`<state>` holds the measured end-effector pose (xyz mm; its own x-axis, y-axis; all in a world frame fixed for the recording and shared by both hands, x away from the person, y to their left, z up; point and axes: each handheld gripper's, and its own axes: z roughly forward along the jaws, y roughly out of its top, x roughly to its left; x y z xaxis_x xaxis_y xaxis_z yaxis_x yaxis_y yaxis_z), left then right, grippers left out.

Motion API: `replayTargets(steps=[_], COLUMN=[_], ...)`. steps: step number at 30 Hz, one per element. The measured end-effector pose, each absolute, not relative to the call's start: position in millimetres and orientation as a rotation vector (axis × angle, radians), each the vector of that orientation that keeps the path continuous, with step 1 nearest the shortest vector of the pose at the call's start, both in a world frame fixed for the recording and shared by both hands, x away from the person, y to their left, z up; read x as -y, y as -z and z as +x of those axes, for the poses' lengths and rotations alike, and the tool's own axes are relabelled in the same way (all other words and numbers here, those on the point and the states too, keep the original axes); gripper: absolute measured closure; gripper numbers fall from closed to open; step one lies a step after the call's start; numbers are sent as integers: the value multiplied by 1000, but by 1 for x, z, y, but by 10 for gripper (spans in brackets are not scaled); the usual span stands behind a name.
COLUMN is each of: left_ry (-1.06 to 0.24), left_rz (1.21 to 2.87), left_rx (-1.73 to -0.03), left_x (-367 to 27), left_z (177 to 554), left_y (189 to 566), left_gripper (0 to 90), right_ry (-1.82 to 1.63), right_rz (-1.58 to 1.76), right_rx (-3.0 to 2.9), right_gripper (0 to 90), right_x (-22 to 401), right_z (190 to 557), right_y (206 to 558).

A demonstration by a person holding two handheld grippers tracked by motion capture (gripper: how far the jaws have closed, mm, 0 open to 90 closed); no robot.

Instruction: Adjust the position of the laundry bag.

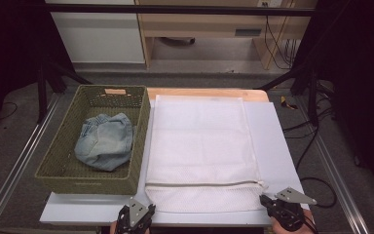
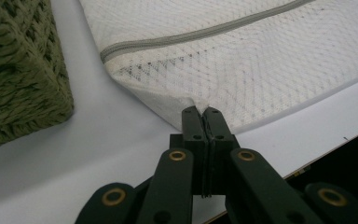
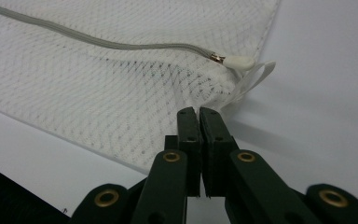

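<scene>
Pinching the near hem of the white mesh laundry bag [image 1: 202, 146], both pairs of jaws stand closed on fabric: the left gripper [image 2: 204, 112] has the bag's near left corner nipped between its pads, and the right gripper [image 3: 198, 112] bites the mesh at the near right corner, just below the zipper pull [image 3: 239, 62] and its small loop. The zipper [image 2: 200, 33] runs shut across the bag a little way in from that hem. The bag lies flat, its far end near the table's back edge and its left side just beside the green woven basket [image 1: 58, 168], where a crumpled piece of faded denim [image 1: 104, 140] lies. The step in hand looks like taking hold of the bag by its two near corners. The next move likely calls for both hands to work together, keeping the thin mesh from slipping out of the pads, before the zipper can be opened. The bag rests on a white sheet [image 1: 272, 141] over a wooden table [image 1: 204, 91]. Beyond lie grey floor, pale cabinets, dark frame legs and loose cables at the right
</scene>
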<state>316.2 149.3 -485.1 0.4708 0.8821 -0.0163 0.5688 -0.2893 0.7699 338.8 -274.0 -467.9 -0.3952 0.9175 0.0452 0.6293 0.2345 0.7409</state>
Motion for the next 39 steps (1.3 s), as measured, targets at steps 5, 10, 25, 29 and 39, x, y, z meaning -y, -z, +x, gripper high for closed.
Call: replayTargets(steps=[5,10,25,29,39], left_ry=[-550,-549,-549,-552,-661], left_rz=[1985,1981,1977,1978,1941], left_rx=[-1206,-1209,-1211,-1211,-1139], left_x=[-150,-151,-151,-150,-142], left_z=[315,314,309,310,304], left_y=[485,485,486,486,471], left_gripper=[893,893,891,876,561], right_ry=[-971,-972,-981,-977,-1061], right_rz=[1405,1400,1417,1410,1325], right_rx=[-2128,-2128,-2134,-2140,-1994], right_gripper=[881,881,881,877,475], right_x=[273,275,275,275,283], right_z=[338,334,330,330,324], right_y=[468,468,468,468,453])
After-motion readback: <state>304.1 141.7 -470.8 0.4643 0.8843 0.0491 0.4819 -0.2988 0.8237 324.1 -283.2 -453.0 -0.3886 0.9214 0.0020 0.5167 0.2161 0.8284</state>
